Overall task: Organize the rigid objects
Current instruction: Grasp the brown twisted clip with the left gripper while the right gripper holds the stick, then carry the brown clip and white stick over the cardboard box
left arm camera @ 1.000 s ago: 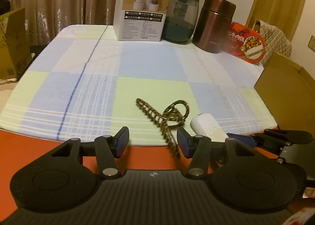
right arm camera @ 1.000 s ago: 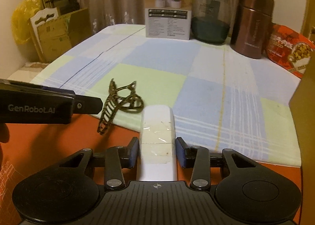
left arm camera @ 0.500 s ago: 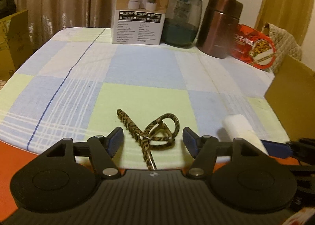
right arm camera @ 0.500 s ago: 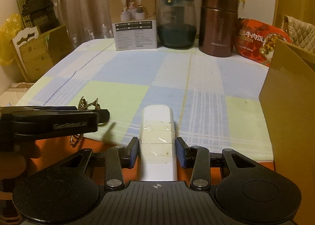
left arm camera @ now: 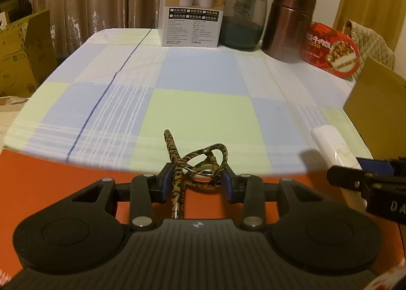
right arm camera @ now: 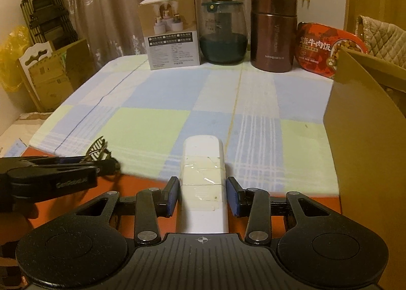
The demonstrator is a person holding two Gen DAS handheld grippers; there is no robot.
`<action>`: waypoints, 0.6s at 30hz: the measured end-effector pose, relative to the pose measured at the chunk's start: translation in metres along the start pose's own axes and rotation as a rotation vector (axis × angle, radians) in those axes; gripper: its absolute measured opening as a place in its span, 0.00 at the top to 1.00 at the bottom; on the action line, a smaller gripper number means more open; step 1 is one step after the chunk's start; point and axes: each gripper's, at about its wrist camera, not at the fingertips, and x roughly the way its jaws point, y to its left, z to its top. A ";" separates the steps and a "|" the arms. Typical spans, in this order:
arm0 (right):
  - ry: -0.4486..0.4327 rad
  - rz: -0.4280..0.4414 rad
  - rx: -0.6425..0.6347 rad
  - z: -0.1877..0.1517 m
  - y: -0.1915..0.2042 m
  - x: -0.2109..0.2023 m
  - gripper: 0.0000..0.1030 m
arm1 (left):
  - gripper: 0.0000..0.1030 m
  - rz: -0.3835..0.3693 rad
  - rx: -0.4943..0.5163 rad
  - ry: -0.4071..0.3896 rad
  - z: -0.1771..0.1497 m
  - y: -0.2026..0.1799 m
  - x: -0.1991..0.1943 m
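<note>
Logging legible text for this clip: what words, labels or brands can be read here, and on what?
"牛肉饭": red food pack.
"GenRobot.AI", blurred: left gripper side, right wrist view.
"DA", cut off: right gripper body, left wrist view.
Brown flask: vertical brand and a small line, unreadable.
White carton: Chinese option boxes and fine print, too small.
Cardboard boxes on the left: prints illegible.

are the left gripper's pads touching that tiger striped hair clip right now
Touching. In the left wrist view the closing left gripper has both blue pads against the hair clip, with no gap visible on either side.
</note>
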 end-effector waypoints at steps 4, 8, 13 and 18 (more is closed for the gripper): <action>0.001 0.004 0.011 -0.009 -0.001 -0.020 0.64 | 0.67 -0.019 0.007 -0.008 -0.012 -0.008 -0.033; -0.009 0.013 0.027 -0.019 -0.001 -0.049 0.64 | 0.67 -0.038 0.011 -0.018 -0.024 -0.020 -0.067; -0.036 0.011 0.030 -0.029 0.000 -0.093 0.64 | 0.67 -0.049 0.004 -0.026 -0.040 -0.034 -0.110; -0.059 0.005 0.045 -0.040 0.001 -0.136 0.64 | 0.67 -0.068 -0.005 -0.030 -0.054 -0.048 -0.150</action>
